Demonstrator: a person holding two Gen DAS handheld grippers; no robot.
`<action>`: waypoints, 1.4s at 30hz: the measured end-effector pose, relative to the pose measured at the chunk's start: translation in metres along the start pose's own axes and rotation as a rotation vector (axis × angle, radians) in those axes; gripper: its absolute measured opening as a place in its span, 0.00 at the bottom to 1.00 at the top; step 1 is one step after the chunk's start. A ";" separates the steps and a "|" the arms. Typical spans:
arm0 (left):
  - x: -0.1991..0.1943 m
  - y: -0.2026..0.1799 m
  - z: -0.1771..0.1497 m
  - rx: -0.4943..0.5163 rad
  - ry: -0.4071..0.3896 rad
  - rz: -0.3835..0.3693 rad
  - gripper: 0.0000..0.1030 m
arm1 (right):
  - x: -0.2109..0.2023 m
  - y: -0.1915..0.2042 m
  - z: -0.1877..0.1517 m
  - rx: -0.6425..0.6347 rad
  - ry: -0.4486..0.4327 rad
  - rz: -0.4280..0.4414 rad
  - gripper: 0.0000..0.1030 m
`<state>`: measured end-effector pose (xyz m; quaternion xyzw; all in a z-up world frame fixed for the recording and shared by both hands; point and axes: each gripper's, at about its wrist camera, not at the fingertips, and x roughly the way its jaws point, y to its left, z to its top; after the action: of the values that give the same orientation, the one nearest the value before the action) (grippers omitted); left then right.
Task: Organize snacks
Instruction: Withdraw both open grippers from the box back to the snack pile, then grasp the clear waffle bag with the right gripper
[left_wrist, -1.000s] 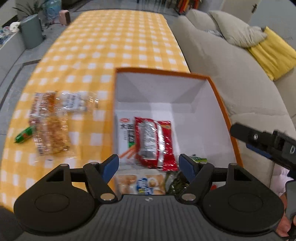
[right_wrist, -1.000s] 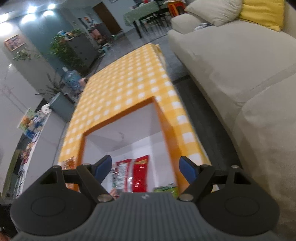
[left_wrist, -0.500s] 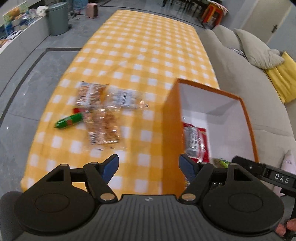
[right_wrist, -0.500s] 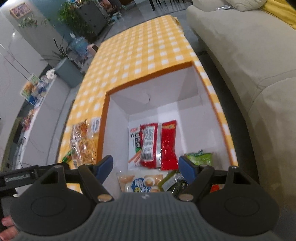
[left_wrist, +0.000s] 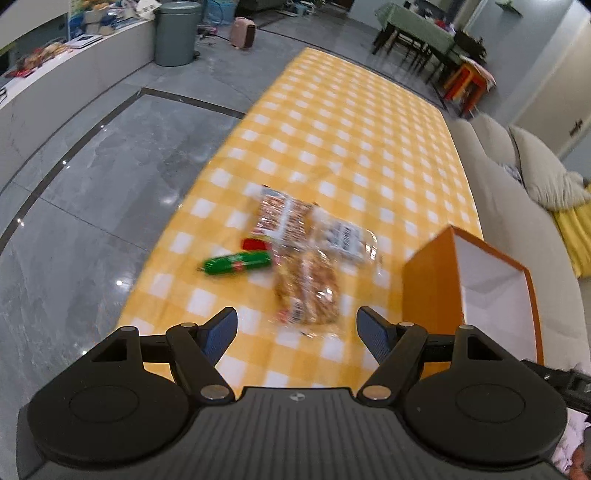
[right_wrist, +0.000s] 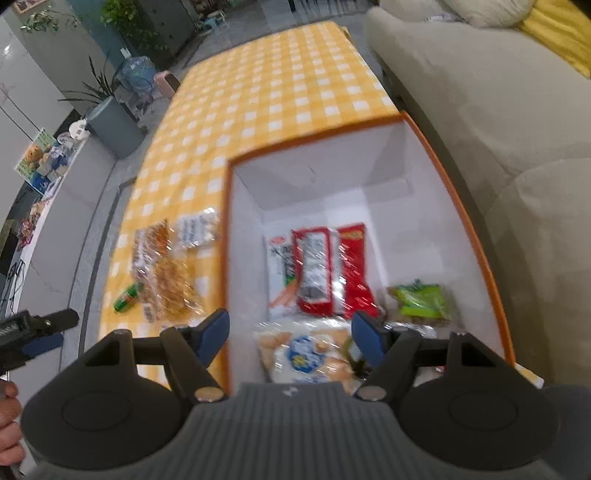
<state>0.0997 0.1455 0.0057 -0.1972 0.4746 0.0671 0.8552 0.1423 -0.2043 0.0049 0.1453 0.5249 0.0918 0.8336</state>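
An orange box with white inside stands on the yellow checked table. Left of it lie loose snacks: a green sausage stick, a crispy snack pack, a red-white pack and a clear white pack. My left gripper is open and empty, above the table's near edge before these snacks. My right gripper is open and empty over the box, which holds red packs, a green pack and a biscuit pack.
A beige sofa runs along the table's right side, with cushions. A grey bin and a low white counter stand on the tiled floor to the left. The left gripper shows at the right wrist view's left edge.
My left gripper has swung left, from over the box to facing the loose snacks on the table. My right gripper has moved over the box, looking down into it.
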 end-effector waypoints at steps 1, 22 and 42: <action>0.001 0.008 0.001 -0.008 -0.002 -0.003 0.84 | -0.003 0.009 0.001 -0.003 -0.015 0.007 0.70; 0.057 0.090 0.006 -0.107 0.043 0.056 0.84 | 0.151 0.183 -0.023 -0.295 0.029 0.032 0.84; 0.098 0.084 0.005 -0.006 0.103 0.145 0.84 | 0.225 0.182 -0.030 -0.318 -0.029 0.020 0.94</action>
<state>0.1312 0.2173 -0.0970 -0.1682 0.5308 0.1200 0.8219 0.2124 0.0404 -0.1364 0.0179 0.4901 0.1798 0.8527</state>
